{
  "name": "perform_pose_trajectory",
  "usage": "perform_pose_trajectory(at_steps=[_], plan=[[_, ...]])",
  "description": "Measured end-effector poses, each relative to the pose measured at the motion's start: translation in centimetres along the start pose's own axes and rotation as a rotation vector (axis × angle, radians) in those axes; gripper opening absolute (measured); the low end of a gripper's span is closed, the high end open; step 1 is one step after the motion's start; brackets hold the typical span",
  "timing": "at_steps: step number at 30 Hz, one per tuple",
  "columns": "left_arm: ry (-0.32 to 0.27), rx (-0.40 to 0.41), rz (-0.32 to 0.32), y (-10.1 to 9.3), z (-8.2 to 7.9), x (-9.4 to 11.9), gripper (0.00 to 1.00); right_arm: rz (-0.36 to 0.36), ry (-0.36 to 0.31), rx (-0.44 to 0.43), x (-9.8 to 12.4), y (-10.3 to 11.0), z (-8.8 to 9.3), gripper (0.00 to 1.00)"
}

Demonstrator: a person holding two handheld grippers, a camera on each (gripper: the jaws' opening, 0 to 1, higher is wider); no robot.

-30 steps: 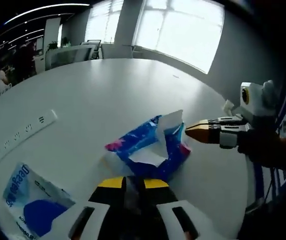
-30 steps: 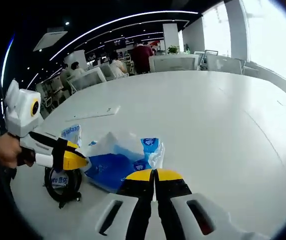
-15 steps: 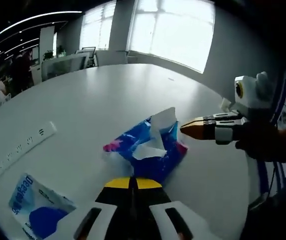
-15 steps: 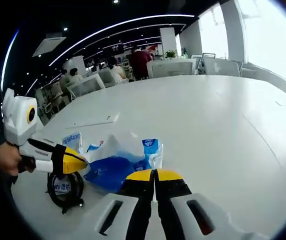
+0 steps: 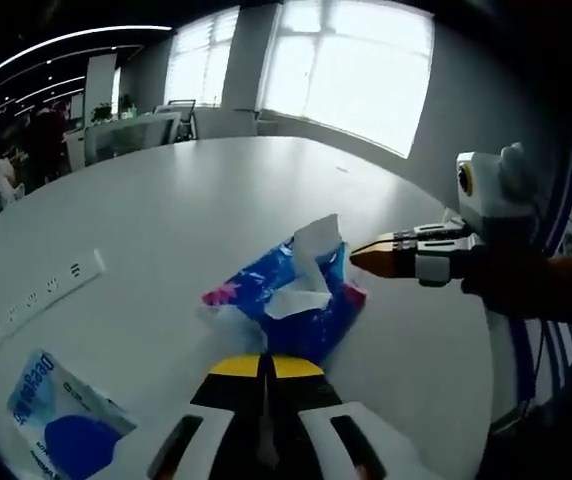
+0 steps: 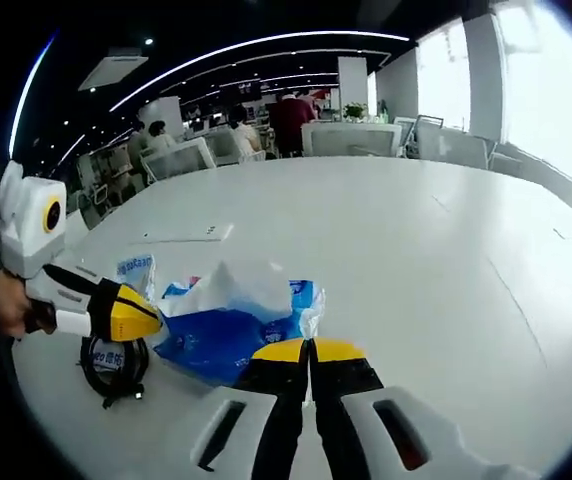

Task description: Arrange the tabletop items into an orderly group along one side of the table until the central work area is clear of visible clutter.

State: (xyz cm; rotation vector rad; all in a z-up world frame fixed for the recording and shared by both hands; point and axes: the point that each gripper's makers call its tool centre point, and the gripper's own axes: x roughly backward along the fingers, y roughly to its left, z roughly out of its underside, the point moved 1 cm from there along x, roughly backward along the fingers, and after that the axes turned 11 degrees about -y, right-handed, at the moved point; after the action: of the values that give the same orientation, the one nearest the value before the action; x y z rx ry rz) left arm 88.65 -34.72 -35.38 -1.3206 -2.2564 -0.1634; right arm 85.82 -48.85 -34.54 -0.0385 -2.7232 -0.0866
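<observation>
Your landmark is the blue tissue pack (image 5: 291, 300), lying on the white table (image 5: 196, 190) with a white tissue standing up out of its torn top. Your left gripper (image 5: 267, 365) sits just short of the pack, jaws pressed together with nothing between them. Your right gripper (image 6: 309, 349) has its jaws together too, tips at the pack's edge (image 6: 228, 325). Beyond the pack from your right gripper lie a second blue-and-white packet (image 6: 136, 270) and a black cable coil (image 6: 106, 365); farther off is a white power strip (image 5: 36, 295).
</observation>
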Motion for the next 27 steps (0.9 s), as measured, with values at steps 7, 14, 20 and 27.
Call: perform_pose_trajectory(at_steps=[7, 14, 20, 27], plan=[[0.017, 0.009, 0.003, -0.1, 0.2, -1.0, 0.00, 0.003, 0.017, 0.007, -0.8, -1.0, 1.0, 0.00], [0.030, 0.023, 0.003, -0.1, 0.7, -1.3, 0.00, 0.003, 0.023, 0.033, -1.6, -1.0, 1.3, 0.00], [0.036, 0.030, 0.003, 0.0, 1.3, -1.5, 0.00, 0.012, 0.019, 0.037, -2.2, -1.0, 1.1, 0.00], [0.031, 0.015, 0.007, 0.1, 1.4, -2.0, 0.00, 0.031, 0.030, 0.042, -2.3, -1.3, 1.5, 0.00]])
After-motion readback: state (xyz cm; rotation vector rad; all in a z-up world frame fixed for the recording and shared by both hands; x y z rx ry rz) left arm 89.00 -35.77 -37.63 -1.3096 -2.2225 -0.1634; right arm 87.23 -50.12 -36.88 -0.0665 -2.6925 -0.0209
